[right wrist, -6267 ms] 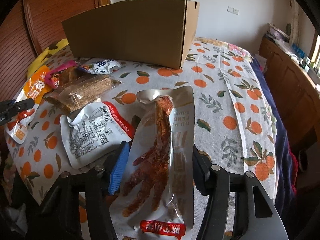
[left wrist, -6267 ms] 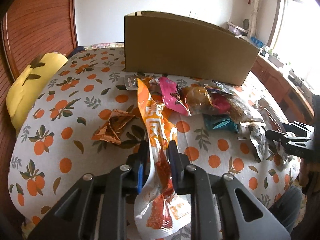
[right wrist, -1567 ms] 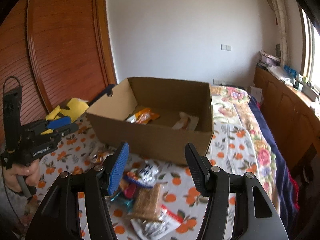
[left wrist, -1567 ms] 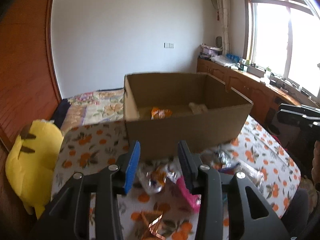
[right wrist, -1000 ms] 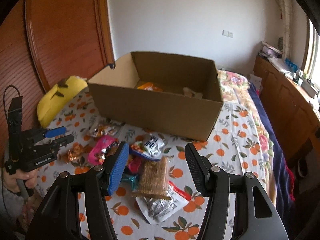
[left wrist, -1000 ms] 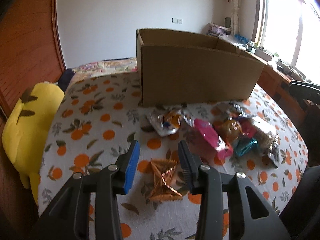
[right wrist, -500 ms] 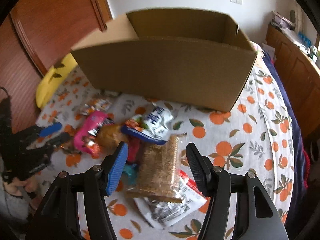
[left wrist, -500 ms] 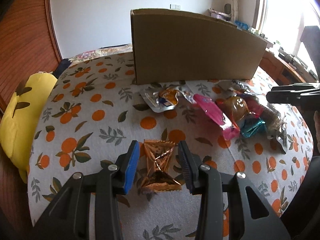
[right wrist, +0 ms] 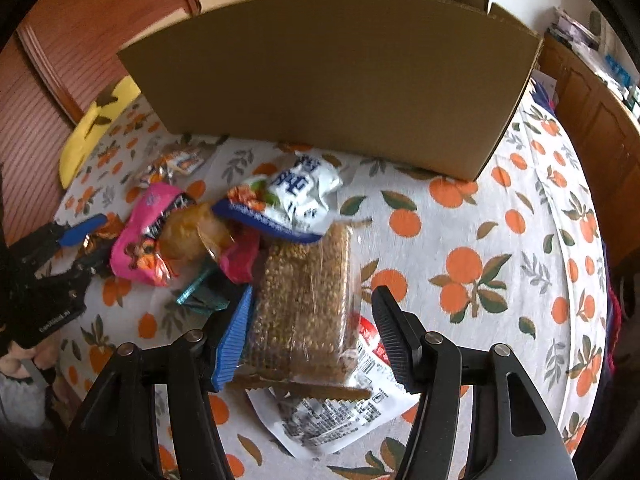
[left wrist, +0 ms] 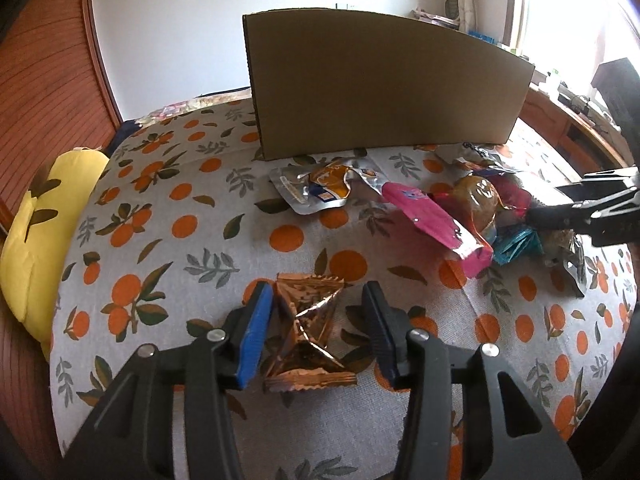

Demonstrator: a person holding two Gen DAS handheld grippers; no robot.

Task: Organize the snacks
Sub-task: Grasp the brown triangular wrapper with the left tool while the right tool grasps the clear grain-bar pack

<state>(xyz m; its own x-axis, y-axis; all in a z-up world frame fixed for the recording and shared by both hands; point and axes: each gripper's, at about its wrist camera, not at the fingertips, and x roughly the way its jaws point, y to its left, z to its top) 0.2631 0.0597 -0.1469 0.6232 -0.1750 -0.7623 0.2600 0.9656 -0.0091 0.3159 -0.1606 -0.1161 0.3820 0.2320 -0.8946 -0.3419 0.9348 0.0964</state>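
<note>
Straddling two snacks on the orange-print surface (left wrist: 168, 216), claws spread

Opening: left claw (left wrist: 316, 330) around the copper foil packet (left wrist: 308, 336), blue pad just beside its edge, other pad apart. Closing: right claw (right wrist: 308, 332) around the clear-wrapped brown cracker pack (right wrist: 304, 300), lying atop a white printed pouch (right wrist: 332, 412), pads not pressing. Beyond the pile of snacks, cardboard box (right wrist: 332, 80)

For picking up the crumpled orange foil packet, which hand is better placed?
Left. Its tongs straddle the foil packet, jaws opening and not yet pressing it. The right tongs sit around the brown cracker pack instead.
</note>
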